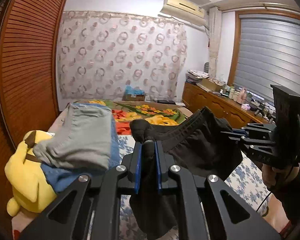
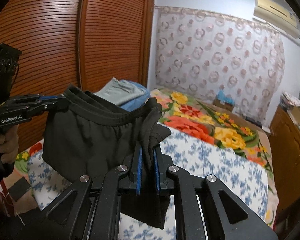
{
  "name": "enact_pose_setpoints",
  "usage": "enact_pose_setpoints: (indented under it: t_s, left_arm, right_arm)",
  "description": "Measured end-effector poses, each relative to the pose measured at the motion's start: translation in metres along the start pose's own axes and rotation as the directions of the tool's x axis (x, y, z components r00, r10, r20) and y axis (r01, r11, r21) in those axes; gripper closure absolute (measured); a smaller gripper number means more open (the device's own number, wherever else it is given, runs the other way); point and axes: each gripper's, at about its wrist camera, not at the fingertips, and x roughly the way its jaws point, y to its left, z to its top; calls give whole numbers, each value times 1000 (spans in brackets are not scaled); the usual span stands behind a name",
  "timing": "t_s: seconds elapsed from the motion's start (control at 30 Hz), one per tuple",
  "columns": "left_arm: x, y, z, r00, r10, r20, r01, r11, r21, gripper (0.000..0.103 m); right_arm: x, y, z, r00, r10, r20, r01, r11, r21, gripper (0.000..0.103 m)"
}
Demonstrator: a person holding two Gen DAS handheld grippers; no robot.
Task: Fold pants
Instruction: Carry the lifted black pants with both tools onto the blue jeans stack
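The left gripper [image 1: 148, 146] and right gripper [image 2: 148, 152] were each clamped on the waistband of the black pants [image 2: 86, 136], which hung slack between them above the bed [image 2: 210, 160].

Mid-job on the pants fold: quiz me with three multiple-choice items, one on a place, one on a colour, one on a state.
1. Where does the grey folded garment lie?
A. on a blue folded garment
B. on the dresser
C. on the floor

2. What colour are the pants?
A. red
B. black
C. white

3. How do the left gripper and right gripper stand?
A. both wide open
B. one open
C. both shut on the pants

Answers: A, blue shows beneath the grey; B, the cloth is black; C, fabric is clamped between both pairs of pads.
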Motion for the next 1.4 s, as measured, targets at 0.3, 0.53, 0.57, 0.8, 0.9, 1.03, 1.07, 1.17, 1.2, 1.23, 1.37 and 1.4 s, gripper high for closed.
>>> enact_pose_setpoints:
  t_s: [0.3,0.53,0.57,0.8,0.9,1.03,1.07,1.17,1.2,1.23,1.37,1.4]
  left_arm:
    - [13,27,25,998,57,25,-57,998,-16,93]
    - [18,51,42,994,98,53,-96,995,-36,93]
    - [18,54,44,993,104,61,-102,994,-36,93]
    - [22,83,47,986,149,79,-143,987,-72,93]
    - [22,91,43,981,172,86,-165,982,-88,93]
    - [20,99,37,978,190,89,-179,976,-125,93]
    - [20,101,34,977,198,85,-185,974,-133,93]
    - [18,104,25,976,205,77,-193,970,-147,93]
    - [18,105,22,975,212,72,-200,968,-152,93]
    - [18,105,19,972,223,67,-211,965,-156,93]
    - [18,103,9,965,256,54,-244,956,-161,93]
    - [19,103,11,964,263,51,-252,954,-161,93]
  right_arm:
    - [34,-12,47,998,51,27,-50,998,-47,96]
    - [64,-18,83,997,70,35,-66,993,-98,96]
    - [67,-19,87,997,72,39,-68,992,-106,96]
    - [106,-14,125,995,78,55,-67,982,-179,96]
    - [125,-8,136,993,97,62,-81,973,-216,96]
    - [153,2,149,993,110,53,-93,963,-251,96]
    - [161,5,151,993,111,47,-96,962,-255,96]
    - [184,14,158,992,123,27,-111,957,-267,96]
    - [191,17,159,991,129,21,-119,955,-271,96]
    - [198,21,160,991,136,15,-127,953,-274,96]
    - [219,37,161,986,165,2,-158,946,-283,96]
    - [226,41,162,985,172,-3,-166,945,-283,96]
